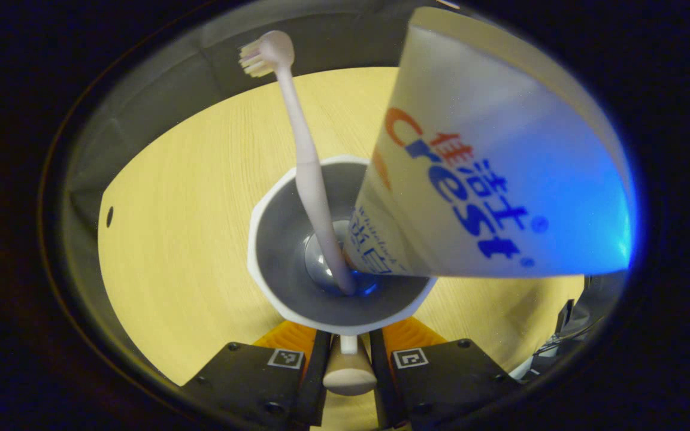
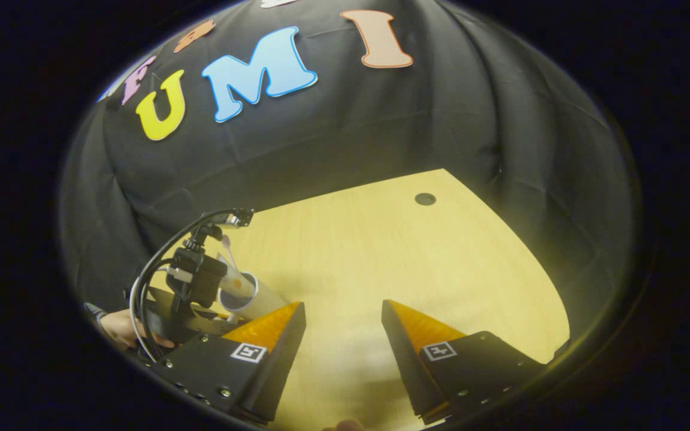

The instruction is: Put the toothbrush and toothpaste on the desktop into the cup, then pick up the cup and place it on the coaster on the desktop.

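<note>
A white cup (image 1: 279, 239) with a grey inside stands just ahead of my left gripper (image 1: 349, 350). Its two fingers are shut on the cup's white handle (image 1: 349, 376). A pale toothbrush (image 1: 306, 161) leans in the cup, bristles up. A white and blue toothpaste tube (image 1: 489, 155) stands in it too, leaning to the right. In the right gripper view, my right gripper (image 2: 342, 335) is open above the tabletop with nothing between its fingers. To its left a hand (image 2: 120, 329) holds the left gripper (image 2: 195, 287) at the cup (image 2: 238, 294).
The light wooden table (image 1: 189, 209) has a small dark hole (image 1: 109, 216) near its far side, which is the hole (image 2: 424, 199) in the right gripper view. Black cloth walls close in the table. Cables (image 1: 566, 335) lie at the right edge.
</note>
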A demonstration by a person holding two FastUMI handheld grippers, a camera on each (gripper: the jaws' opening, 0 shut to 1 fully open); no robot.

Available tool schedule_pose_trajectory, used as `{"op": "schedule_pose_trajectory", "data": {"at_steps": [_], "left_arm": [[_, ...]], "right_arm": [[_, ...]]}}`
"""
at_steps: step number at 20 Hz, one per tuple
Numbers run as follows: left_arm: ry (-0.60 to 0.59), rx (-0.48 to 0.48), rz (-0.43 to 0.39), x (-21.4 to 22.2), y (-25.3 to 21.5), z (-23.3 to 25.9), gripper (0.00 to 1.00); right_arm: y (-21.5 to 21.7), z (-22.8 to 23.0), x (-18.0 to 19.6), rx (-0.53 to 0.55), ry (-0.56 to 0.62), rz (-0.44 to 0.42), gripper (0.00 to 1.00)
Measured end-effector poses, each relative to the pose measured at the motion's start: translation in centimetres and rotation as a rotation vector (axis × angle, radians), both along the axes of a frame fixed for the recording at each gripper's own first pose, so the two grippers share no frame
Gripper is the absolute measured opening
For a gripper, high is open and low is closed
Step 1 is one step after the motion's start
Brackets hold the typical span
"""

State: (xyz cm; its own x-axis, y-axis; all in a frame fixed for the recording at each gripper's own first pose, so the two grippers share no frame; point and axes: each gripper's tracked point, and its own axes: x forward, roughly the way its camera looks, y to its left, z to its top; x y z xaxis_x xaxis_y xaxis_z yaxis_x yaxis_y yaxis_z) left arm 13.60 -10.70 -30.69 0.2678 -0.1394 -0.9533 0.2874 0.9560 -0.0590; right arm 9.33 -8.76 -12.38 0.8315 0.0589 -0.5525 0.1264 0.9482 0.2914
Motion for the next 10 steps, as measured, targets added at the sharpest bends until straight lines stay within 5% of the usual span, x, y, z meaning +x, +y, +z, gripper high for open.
{"op": "schedule_pose_trajectory", "data": {"at_steps": [4,5,6,8,10], "left_arm": [[-0.027,-0.065,0.057,-1.0,0.8,1.8,0.72],[-0.05,-0.076,0.066,-1.0,1.0,2.6,0.68],[-0.083,-0.083,0.073,-1.0,1.2,3.8,0.84],[-0.159,-0.092,0.086,-0.9,1.8,6.5,0.92],[-0.25,-0.113,0.115,-0.8,2.5,9.9,0.87]], "right_arm": [[0.5,0.4,-0.6,-0.022,-0.006,0.036,0.79],[0.5,0.6,-0.7,-0.033,-0.01,0.042,0.79],[0.5,0.7,-0.9,-0.044,-0.015,0.049,0.79],[0.6,1.2,-1.2,-0.064,-0.03,0.066,0.79],[1.1,2.0,-1.6,-0.082,-0.058,0.092,0.79]]}}
